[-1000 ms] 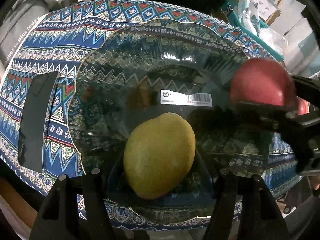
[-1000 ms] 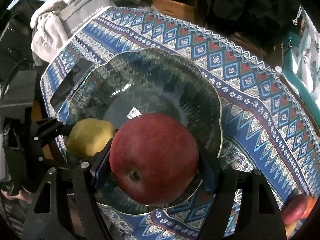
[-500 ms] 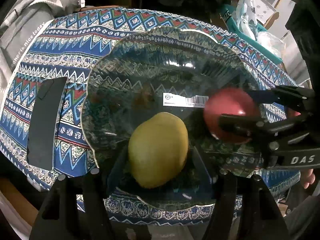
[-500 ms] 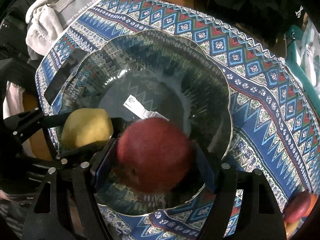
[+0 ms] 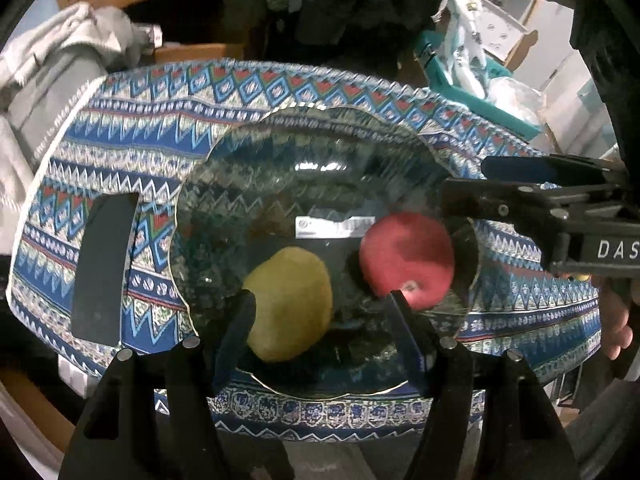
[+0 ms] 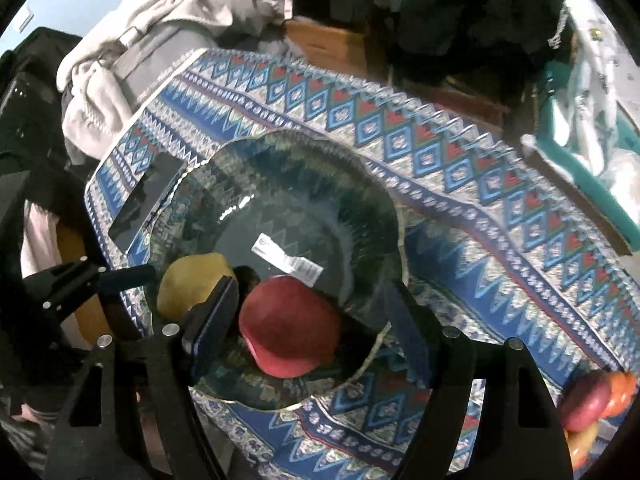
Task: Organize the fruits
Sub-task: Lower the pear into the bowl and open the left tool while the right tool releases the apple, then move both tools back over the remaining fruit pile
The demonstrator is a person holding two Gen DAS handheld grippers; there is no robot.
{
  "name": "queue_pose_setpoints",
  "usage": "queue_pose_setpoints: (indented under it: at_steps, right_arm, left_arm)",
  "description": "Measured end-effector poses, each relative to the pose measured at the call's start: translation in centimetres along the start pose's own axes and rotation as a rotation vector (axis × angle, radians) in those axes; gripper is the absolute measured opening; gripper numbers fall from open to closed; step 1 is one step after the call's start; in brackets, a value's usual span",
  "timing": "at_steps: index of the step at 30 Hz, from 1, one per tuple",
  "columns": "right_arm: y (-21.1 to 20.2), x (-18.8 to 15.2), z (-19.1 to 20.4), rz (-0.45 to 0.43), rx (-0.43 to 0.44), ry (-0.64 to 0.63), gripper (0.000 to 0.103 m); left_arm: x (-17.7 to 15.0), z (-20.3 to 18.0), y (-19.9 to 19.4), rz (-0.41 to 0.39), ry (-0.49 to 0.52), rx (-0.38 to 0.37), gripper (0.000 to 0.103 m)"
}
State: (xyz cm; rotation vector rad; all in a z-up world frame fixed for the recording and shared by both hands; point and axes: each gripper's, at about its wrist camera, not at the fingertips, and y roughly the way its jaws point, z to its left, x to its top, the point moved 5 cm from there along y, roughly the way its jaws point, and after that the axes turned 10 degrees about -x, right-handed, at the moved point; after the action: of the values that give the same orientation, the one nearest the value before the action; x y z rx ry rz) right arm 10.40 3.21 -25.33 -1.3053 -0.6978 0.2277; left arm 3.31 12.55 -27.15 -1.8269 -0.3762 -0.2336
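Tablecloth [image 5: 120, 152]: glass plate [image 5: 224, 184], lemon [image 5: 290, 304], apple [image 5: 406, 258]

1. The red apple [image 6: 292, 332] lies in the glass bowl [image 6: 360, 184], between the right gripper [image 6: 308, 320] fingers, untouched.
2. A yellow fruit [image 6: 188, 280] sits beside it.
3. The bowl rests on a patterned cloth [image 6: 480, 208].
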Motion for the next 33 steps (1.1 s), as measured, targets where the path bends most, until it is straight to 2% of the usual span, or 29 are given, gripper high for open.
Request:
queue_pose_setpoints:
  at_steps: [9, 15, 18, 24, 33]
  right_arm:
    - [-4.3, -0.1, -1.7, -0.075, -0.090, 0.014, 0.076]
    - [-7.0, -1.0, -3.7, -0.113, -0.127, 0.069, 0.076]
    - [-8.6, -1.5, -4.7, -0.139, -0.156, 0.076, 0.076]
    - [-11.8, -2.8, -6.8, -0.186, -0.167, 0.123, 0.077]
    - [-15.9, -5.6, -10.4, -0.244, -0.226, 0.163, 0.077]
  left_arm:
    - [1.2, -2.7, -1.9, -0.047, 0.035, -0.022, 0.070]
    - [1.8, -5.0, -3.2, -0.074, 0.080, -0.031, 0.070]
    - [2.1, -6.2, -4.0, -0.093, 0.101, -0.035, 0.078]
    - [2.5, -9.2, -5.4, -0.127, 0.149, -0.063, 0.078]
    - [2.9, -13.7, -6.0, -0.139, 0.231, -0.092, 0.078]
